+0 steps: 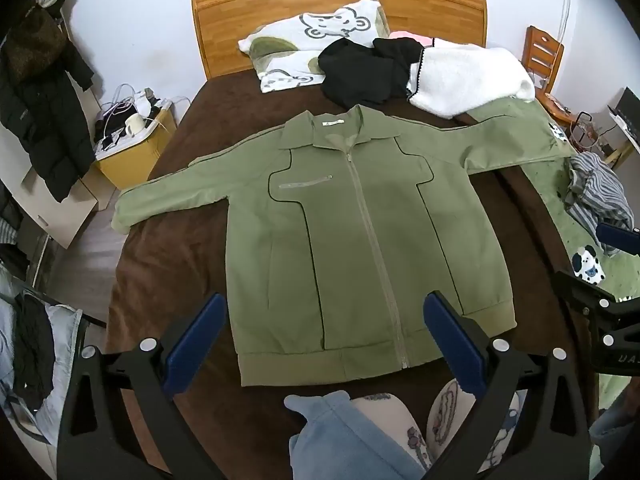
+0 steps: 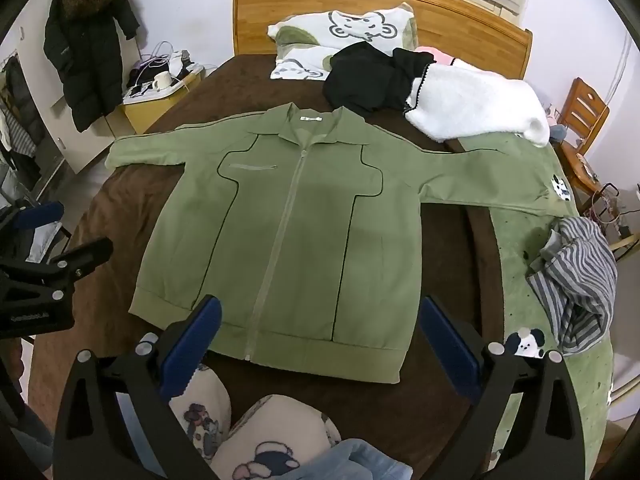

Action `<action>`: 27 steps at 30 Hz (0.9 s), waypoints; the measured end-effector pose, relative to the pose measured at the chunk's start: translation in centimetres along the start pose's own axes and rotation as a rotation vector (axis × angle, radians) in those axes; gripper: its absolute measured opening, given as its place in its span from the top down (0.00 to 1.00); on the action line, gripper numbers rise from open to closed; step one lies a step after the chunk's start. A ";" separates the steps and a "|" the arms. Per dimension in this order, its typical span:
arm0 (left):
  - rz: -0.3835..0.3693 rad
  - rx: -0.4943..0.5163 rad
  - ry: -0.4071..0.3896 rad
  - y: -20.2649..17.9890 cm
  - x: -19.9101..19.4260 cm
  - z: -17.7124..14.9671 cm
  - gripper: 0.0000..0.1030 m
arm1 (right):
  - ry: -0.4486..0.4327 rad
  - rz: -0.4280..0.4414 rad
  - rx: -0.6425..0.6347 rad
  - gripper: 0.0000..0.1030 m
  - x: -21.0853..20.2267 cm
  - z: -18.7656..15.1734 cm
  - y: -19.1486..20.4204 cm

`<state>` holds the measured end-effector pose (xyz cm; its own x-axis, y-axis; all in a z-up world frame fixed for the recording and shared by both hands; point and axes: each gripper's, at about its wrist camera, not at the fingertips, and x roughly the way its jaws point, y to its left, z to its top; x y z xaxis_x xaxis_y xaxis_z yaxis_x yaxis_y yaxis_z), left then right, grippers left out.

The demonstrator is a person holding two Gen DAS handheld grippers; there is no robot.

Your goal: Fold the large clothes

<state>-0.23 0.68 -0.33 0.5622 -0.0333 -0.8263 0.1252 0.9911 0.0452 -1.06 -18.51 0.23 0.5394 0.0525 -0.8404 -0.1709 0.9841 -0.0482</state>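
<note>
An olive-green zip jacket (image 1: 352, 232) (image 2: 288, 232) lies flat, front up, on the brown bedspread (image 1: 168, 264) (image 2: 452, 264), both sleeves spread out sideways. My left gripper (image 1: 324, 344) hovers open above the jacket's hem, nothing between its blue pads (image 1: 196, 344). My right gripper (image 2: 316, 348) hangs open above the hem as well, its pads (image 2: 448, 348) apart and empty. Each gripper shows at the edge of the other's view: the right gripper (image 1: 612, 272), the left gripper (image 2: 40, 248). A person's knees in patterned trousers (image 1: 400, 432) (image 2: 256, 440) sit below the hem.
Near the wooden headboard (image 1: 340, 4) lie a bear-print pillow (image 1: 320, 48), a black garment (image 1: 368, 72) and a white fleece (image 1: 468, 76). A striped garment (image 2: 576, 276) rests on a green blanket (image 2: 532, 320) at right. A yellow box (image 1: 132, 152) stands left of the bed.
</note>
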 end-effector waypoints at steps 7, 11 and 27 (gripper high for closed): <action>-0.002 -0.013 0.010 0.4 0.4 -0.3 0.06 | 0.000 -0.003 -0.002 0.06 0.0 -0.1 0.4; -0.002 -0.009 0.015 0.3 0.5 -0.1 0.06 | -0.001 -0.005 -0.002 0.06 -0.2 0.0 0.3; 0.005 -0.002 0.013 0.2 0.4 -0.2 0.06 | 0.001 -0.003 0.004 0.06 -0.3 0.2 -0.1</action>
<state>-0.11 0.85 -0.78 0.5519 -0.0270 -0.8335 0.1211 0.9915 0.0481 -1.02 -18.62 0.65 0.5389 0.0497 -0.8409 -0.1661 0.9849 -0.0483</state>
